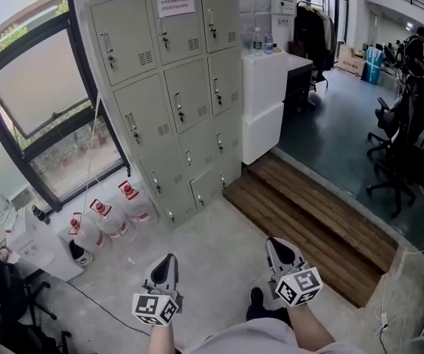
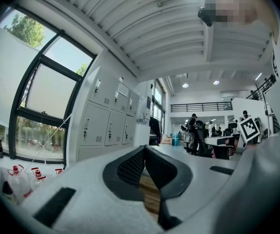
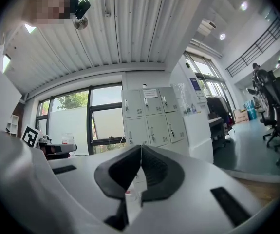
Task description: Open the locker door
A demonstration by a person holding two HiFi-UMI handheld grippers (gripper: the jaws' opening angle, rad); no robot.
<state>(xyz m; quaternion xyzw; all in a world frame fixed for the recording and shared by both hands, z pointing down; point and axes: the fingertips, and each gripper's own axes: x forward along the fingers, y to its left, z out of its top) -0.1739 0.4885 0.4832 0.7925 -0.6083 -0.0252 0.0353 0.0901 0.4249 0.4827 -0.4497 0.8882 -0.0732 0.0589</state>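
A grey metal locker [image 1: 175, 94] with three columns of small doors stands against the wall ahead of me, all doors closed, each with a small handle. It also shows in the left gripper view as the locker [image 2: 108, 116] at left, and in the right gripper view as the locker [image 3: 154, 116] straight ahead. My left gripper [image 1: 168, 259] and right gripper [image 1: 276, 243] are held low near my body, well short of the locker. In its own view the left gripper [image 2: 144, 151] is shut and empty. The right gripper [image 3: 140, 148] is likewise shut on nothing.
Several water jugs [image 1: 108, 216] lie on the floor left of the locker, below a large window [image 1: 42, 94]. A white cabinet [image 1: 267, 102] adjoins the locker's right side. A wooden step [image 1: 307, 212] runs to the right; office chairs [image 1: 403, 146] stand beyond it.
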